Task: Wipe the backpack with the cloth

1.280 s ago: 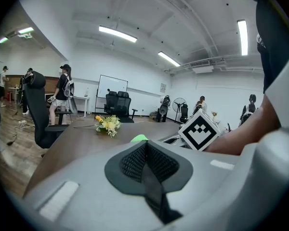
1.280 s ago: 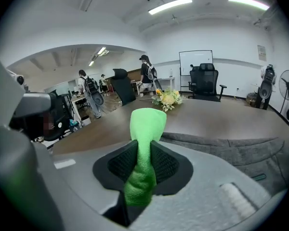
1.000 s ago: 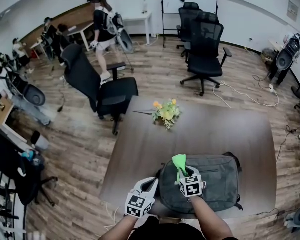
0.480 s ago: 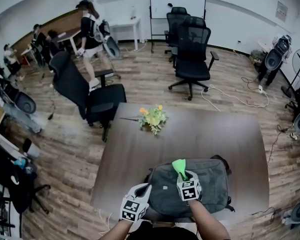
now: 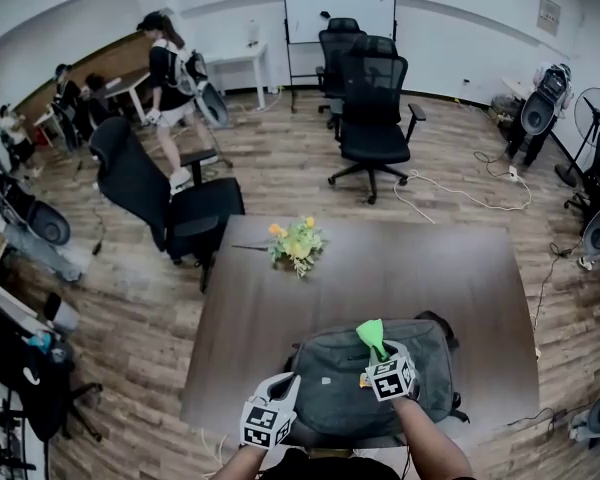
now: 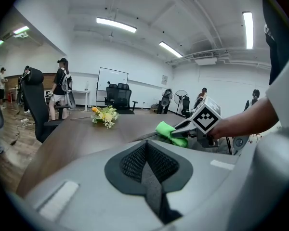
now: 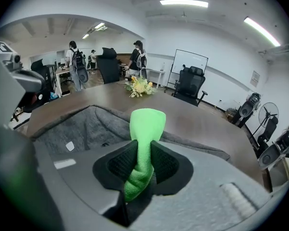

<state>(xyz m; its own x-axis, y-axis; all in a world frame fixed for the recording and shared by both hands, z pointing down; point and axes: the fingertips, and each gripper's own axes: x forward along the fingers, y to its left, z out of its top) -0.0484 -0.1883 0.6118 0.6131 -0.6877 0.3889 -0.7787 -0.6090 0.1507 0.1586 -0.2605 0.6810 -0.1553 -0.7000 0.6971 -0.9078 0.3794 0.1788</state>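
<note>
A grey backpack (image 5: 340, 393) lies flat on the near end of the brown table (image 5: 450, 278). My right gripper (image 5: 378, 353) hovers over the backpack's middle, shut on a bright green cloth (image 5: 371, 334) that sticks out past the jaws. In the right gripper view the cloth (image 7: 145, 124) is pinched between the pads, with the backpack's fabric (image 7: 84, 129) below and to the left. My left gripper (image 5: 291, 386) sits at the backpack's near left corner, jaws shut. Its own view shows the pads (image 6: 130, 162) closed on a thin dark strip I cannot identify, with the cloth (image 6: 171, 133) ahead.
A small bunch of yellow flowers (image 5: 295, 243) lies on the table's far left part. Black office chairs (image 5: 185, 203) stand beyond the table, with a whiteboard (image 5: 338, 6) at the back wall. Several people (image 5: 165, 78) are at the far left. Cables run on the floor at right.
My right gripper has carried the cloth rightward across the backpack, from its left part to its middle. The left gripper stays at the near left corner. The head view has shifted.
</note>
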